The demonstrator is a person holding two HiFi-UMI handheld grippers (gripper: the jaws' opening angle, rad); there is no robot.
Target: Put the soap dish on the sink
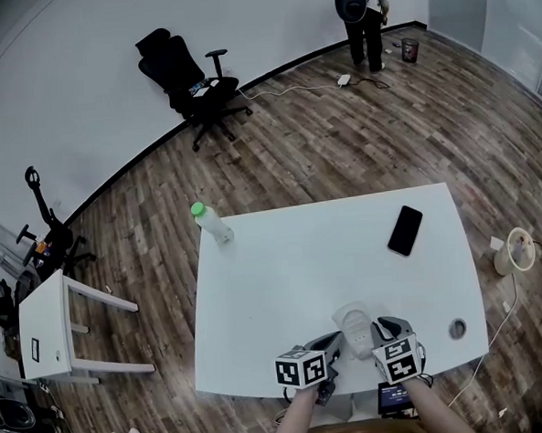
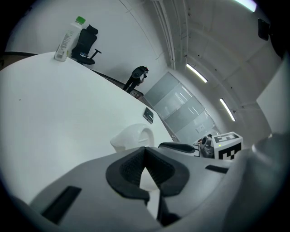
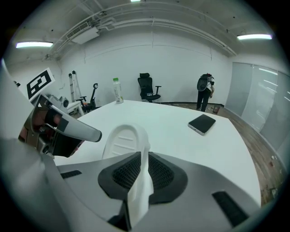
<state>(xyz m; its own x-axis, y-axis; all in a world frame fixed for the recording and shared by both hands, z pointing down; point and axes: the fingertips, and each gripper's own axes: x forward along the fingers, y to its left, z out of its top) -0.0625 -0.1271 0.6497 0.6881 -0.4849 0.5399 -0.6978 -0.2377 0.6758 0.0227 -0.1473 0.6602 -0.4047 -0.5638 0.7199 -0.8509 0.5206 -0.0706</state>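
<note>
A white soap dish (image 1: pixel 358 329) lies on the white table (image 1: pixel 293 274) close to its front edge, between my two grippers. My right gripper (image 1: pixel 380 328) is shut on the dish's rim; in the right gripper view the ribbed dish (image 3: pixel 122 140) runs down between the pads of that gripper (image 3: pixel 141 174). My left gripper (image 1: pixel 336 342) is shut at the dish's left side. In the left gripper view a white sliver shows between its closed pads (image 2: pixel 146 174), with the rest of the dish (image 2: pixel 131 137) just ahead. No sink is in view.
A black phone (image 1: pixel 405 230) lies at the table's right. A bottle with a green cap (image 1: pixel 212 222) stands at the far left corner. A small round thing (image 1: pixel 457 328) sits near the right front corner. On the floor are an office chair (image 1: pixel 194 83), a white stool (image 1: pixel 54 329) and a person (image 1: pixel 361 18).
</note>
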